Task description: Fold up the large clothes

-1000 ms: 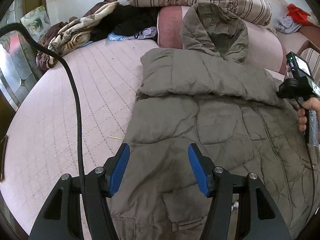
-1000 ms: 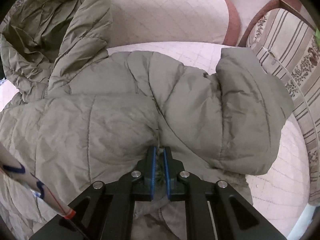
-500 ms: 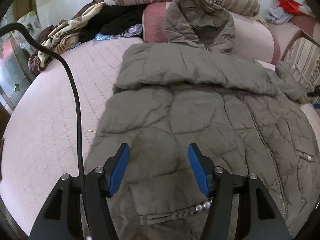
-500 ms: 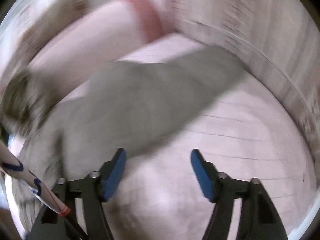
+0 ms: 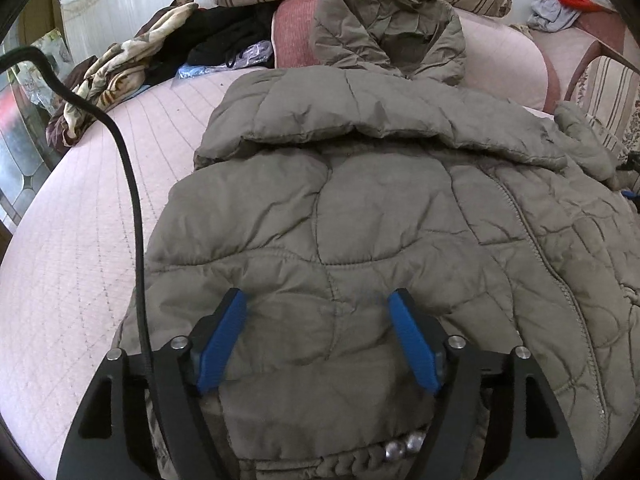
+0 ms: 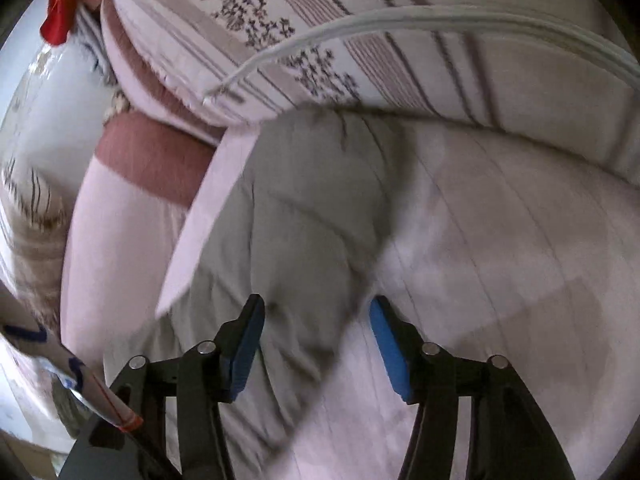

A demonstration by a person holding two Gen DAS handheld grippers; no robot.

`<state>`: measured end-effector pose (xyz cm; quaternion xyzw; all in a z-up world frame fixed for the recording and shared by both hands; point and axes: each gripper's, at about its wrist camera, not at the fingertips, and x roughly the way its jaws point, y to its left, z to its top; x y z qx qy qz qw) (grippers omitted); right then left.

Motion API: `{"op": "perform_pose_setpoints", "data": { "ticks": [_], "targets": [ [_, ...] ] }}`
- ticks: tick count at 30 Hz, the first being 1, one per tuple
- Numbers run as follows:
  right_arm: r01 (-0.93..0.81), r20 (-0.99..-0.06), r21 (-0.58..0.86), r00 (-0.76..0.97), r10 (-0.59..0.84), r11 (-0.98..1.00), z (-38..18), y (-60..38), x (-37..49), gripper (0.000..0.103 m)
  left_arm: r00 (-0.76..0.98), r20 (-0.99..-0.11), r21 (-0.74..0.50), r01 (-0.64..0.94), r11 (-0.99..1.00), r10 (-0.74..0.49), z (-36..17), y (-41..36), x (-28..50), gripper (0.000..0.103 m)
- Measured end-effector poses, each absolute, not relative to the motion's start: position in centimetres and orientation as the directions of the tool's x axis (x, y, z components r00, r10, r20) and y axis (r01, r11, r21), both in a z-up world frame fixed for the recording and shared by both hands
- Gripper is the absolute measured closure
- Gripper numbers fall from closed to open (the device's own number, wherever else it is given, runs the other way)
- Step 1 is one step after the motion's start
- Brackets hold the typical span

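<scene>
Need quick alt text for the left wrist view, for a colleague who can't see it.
An olive puffer jacket lies spread on a pink quilted bed, hood toward the pillows. The left gripper hovers over its lower part, jaws opening, gripping nothing.

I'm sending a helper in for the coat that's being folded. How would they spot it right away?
On the big pink quilted bed, look at the middle rather than the heap of clothes at the far edge. The olive-grey puffer jacket lies spread flat there, its hood propped against the pink bolster. It is the only quilted, hooded garment laid out.

No readable text, label or number appears anywhere.
</scene>
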<state>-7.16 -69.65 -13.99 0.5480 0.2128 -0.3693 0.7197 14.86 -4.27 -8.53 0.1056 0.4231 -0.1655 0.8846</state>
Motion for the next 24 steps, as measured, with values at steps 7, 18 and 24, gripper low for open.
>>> {"op": "perform_pose_setpoints", "data": {
  "ticks": [7,18,24],
  "targets": [
    [0.844,-0.781,0.497,0.536,-0.319,0.2,-10.8,-70.9,-5.5,0.093,0.59,-0.785,0.063,0.378,0.924,-0.188,-8.9,-4.6,15.1,0.025],
    [0.766,-0.609,0.291,0.61,-0.507,0.573,12.0,-55.8,-1.4,0.094,0.605,-0.758,0.004,0.378,0.926,-0.244,-5.4,-3.1,13.8,0.025],
    [0.531,-0.549,0.271,0.77,-0.324,0.803,18.5,-40.4,6.4,0.094,0.716,-0.677,0.04,0.268,0.963,-0.171,-0.9,1.0,13.2,0.025]
  ]
}}
